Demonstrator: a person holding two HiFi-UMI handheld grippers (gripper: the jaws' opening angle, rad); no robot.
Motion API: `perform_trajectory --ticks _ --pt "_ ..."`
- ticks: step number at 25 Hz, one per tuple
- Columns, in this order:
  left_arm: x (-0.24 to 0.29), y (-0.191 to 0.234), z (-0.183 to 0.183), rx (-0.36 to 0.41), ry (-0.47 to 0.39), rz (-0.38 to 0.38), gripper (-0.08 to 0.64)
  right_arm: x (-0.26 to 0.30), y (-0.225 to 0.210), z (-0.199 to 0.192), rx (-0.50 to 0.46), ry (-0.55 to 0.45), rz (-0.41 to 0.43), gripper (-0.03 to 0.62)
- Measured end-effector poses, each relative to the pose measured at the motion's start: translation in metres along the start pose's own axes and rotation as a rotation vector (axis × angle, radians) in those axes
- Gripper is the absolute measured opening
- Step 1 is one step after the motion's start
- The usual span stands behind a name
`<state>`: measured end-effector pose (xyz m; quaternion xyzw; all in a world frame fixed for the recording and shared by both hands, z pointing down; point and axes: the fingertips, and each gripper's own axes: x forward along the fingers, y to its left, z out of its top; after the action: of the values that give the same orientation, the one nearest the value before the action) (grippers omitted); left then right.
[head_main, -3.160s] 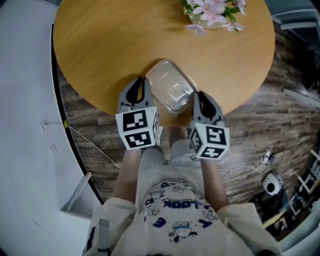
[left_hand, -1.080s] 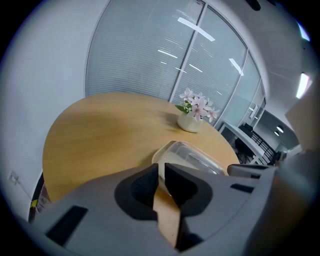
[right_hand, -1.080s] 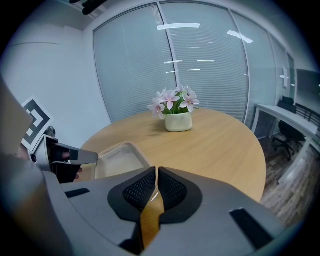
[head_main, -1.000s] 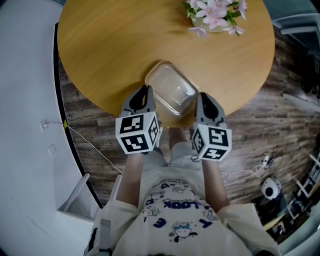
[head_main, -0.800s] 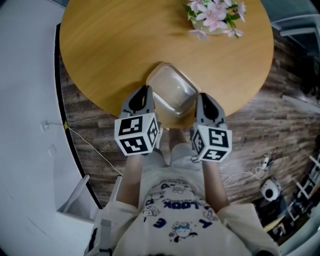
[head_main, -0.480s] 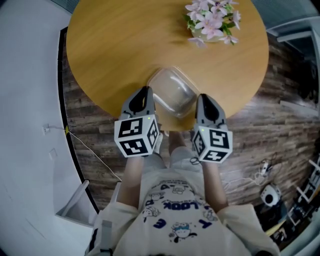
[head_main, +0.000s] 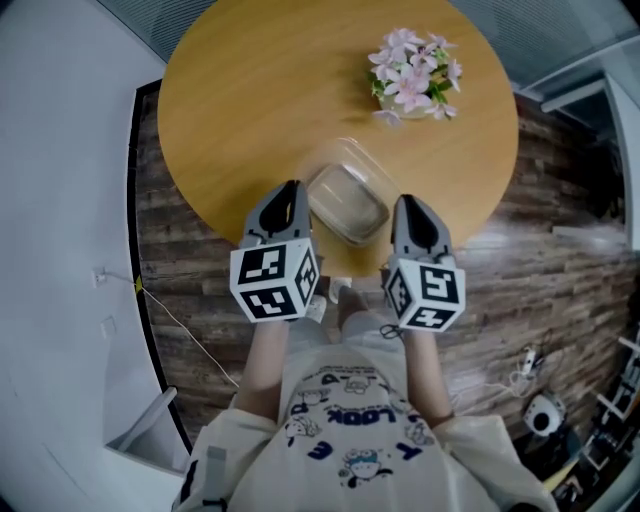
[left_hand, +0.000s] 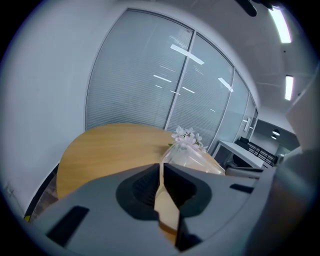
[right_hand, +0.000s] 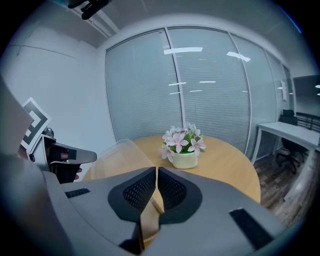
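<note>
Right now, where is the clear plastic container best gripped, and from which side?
Its thin rim, one gripper from each side. The clear container is wide and smooth-walled, so only the lip fits between jaws; the left gripper and right gripper, flanking it, seem shut on that lip.

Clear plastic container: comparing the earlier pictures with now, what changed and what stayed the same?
The clear plastic container has been lifted off the round table by the left hand-held gripper and right hand-held gripper. Both stay shut on its rim; the flower pot stays put.
</note>
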<state>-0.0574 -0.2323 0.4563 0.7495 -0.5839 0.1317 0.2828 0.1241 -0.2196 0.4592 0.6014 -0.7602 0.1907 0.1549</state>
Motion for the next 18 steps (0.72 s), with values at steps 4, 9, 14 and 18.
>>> perform_trajectory --ticks 4,9,14,18 --pt "-0.015 -0.003 0.018 0.011 -0.043 -0.007 0.025 -0.011 0.006 0.02 -0.018 -0.044 0.002 0.017" --pt "-0.029 -0.009 0.036 0.018 -0.095 -0.021 0.025 -0.023 0.01 0.038 -0.033 -0.091 0.0 0.017" --pt "-0.046 -0.013 0.054 0.026 -0.15 -0.023 0.025 -0.035 0.016 0.056 -0.045 -0.137 0.006 0.017" --pt "-0.059 -0.013 0.072 0.04 -0.193 -0.023 0.025 -0.042 0.023 0.075 -0.063 -0.184 0.016 0.017"
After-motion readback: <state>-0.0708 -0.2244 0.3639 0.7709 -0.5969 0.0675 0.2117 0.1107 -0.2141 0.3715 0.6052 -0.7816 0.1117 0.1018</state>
